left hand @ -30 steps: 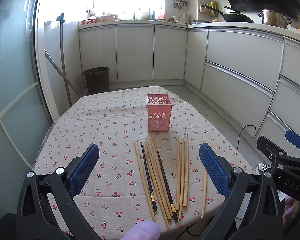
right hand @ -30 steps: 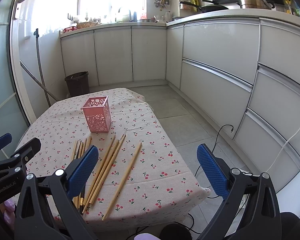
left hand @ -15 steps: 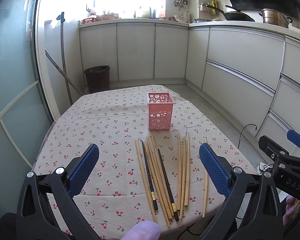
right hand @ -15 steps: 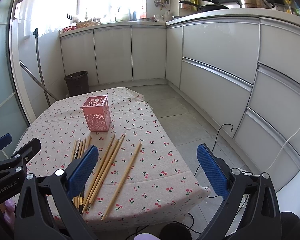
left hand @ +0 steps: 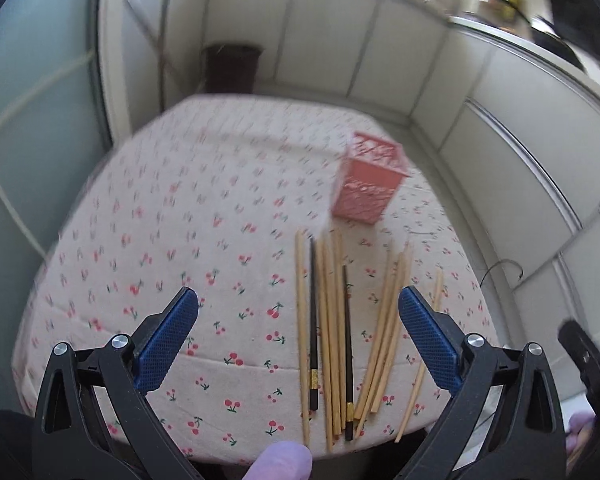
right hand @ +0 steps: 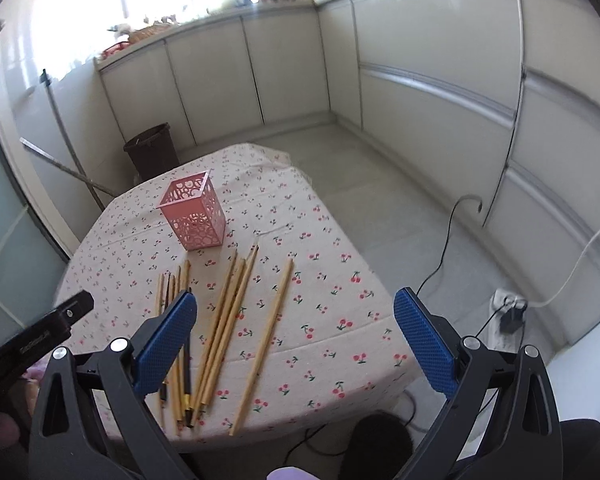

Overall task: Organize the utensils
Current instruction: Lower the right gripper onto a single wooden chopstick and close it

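Opening stage of organizing utensils: approach to the loose chopsticks, none yet lifted.

Left gripper [left hand: 298, 322]: spread wide, nothing between the blue pads [left hand: 168, 340], poised above the near edge of the table [left hand: 140, 208]; view blurred.

Right gripper [right hand: 296, 328]: likewise spread wide and empty, poised over the near right part of the table.

Chopsticks [right hand: 224, 320]: flat on the cherry-print cloth near the front edge, roughly parallel, tips toward the holder; a left cluster of wooden sticks with two black chopsticks [left hand: 313, 320] among them, a middle wooden cluster touching and partly overlapping, and a single wooden chopstick [right hand: 266, 344] apart on the right.

Pink holder [right hand: 194, 212]: upright, perforated, apparently empty, just beyond the far tips of the sticks.

Next move, as judged: descent of one gripper over a single stick or a small bundle, pads either side of the shaft, closure, lift, tilt to vertical, release into the holder. Likely difficulty: thin shafts flat on cloth, neighbours touching, hence risk of dragging adjacent sticks off the edge.
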Tool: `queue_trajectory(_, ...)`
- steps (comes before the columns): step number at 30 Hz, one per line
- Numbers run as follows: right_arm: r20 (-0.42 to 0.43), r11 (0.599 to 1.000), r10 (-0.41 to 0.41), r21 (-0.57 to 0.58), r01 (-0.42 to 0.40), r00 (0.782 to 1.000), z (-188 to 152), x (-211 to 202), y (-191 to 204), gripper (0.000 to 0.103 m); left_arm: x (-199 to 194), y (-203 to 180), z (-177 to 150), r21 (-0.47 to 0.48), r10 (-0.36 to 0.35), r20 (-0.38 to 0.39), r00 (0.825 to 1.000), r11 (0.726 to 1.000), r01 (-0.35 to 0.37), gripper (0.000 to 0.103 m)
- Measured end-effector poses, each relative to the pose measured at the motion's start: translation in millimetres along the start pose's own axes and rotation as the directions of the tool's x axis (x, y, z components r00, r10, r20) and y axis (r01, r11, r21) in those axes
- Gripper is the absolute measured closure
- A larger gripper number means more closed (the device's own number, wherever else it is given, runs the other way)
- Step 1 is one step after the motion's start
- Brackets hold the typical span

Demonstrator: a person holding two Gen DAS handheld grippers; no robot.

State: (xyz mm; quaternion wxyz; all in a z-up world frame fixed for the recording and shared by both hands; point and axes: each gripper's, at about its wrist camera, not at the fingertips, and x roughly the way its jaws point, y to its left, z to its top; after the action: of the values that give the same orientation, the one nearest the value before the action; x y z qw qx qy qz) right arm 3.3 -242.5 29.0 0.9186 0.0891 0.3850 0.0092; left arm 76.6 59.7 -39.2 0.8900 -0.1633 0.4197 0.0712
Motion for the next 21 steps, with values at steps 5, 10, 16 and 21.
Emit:
queue_trajectory(5, -0.186, 0.992, 0.063, 0.117, -0.042, 0.981, 36, 45, -13, 0.007, 53, 24, 32, -0.134, 0.042, -0.192, 0.981, 0.989, -0.068, 0.007)
queue_trajectory(10, -0.401, 0.965, 0.165, 0.253, -0.065, 0.901, 50, 111, -23, 0.007, 113, 24, 55, -0.157, 0.034, -0.374, 0.927, 0.983, -0.099, 0.008)
queue_trajectory(16, -0.518, 0.955, 0.158, 0.296, 0.002, 0.840, 33, 171, -35, 0.007, 167, 14, 61, -0.074, 0.101, -0.442, 0.891, 0.986, -0.148, 0.029)
queue_trajectory(21, -0.576, 0.943, 0.198, 0.333, 0.006, 0.793, 27, 191, -37, 0.007, 184, 3, 60, 0.015, 0.179, -0.420, 0.890, 0.981, -0.191, 0.034)
